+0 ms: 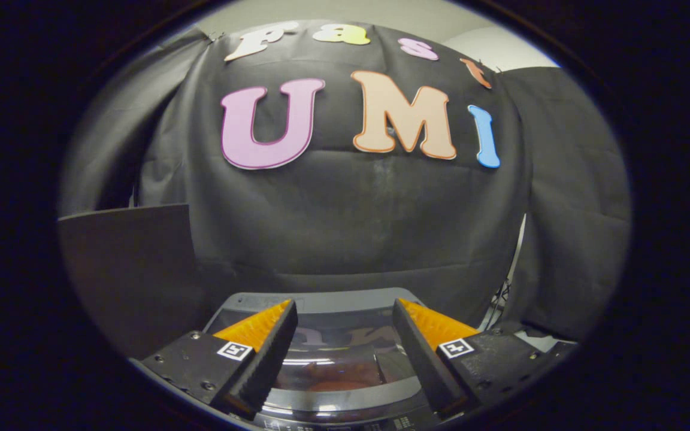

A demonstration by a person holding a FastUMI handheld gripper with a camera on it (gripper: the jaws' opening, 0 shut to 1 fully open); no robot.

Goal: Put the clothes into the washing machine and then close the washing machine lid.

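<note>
So the gripper (345, 311) is hovering above the washing machine (333, 359) with its fingers spread wide and nothing between them. The machine sits right below and just ahead of the fingers, backed up against the black booth wall (351, 227). The glossy see-through lid (339, 353) looks flat down across the top, its long side running crosswise to the fingers, and something reddish shows underneath, probably the clothes. I'd guess the job's nearly done.
</note>
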